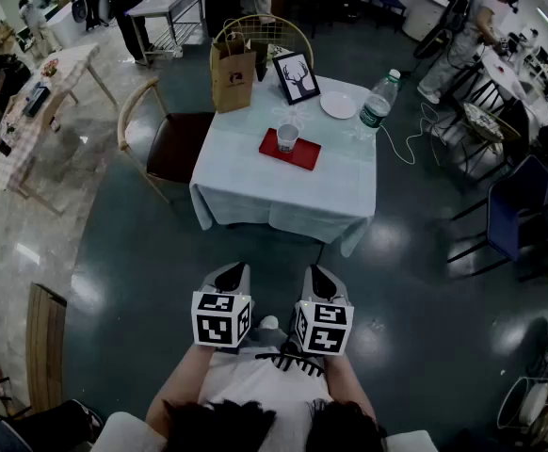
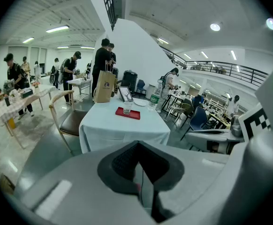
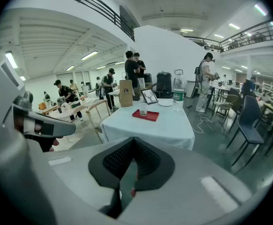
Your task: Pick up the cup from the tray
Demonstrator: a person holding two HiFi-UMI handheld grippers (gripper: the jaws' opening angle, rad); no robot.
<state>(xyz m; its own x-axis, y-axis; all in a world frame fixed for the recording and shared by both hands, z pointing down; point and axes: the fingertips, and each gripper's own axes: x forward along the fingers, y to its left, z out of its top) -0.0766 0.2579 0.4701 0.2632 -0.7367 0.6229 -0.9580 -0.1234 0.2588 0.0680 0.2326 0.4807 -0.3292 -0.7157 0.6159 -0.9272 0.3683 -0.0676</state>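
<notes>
A clear cup stands upright on a red tray near the middle of a white-clothed table. In the left gripper view the cup and tray are small and far off. The right gripper view shows the same cup and tray at a distance. My left gripper and right gripper are held side by side over the floor, well short of the table. Both are shut with nothing between their pads.
On the table's far side stand a brown paper bag, a framed deer picture, a white plate and a water bottle. A wooden chair sits at the table's left. Blue chairs and people fill the surroundings.
</notes>
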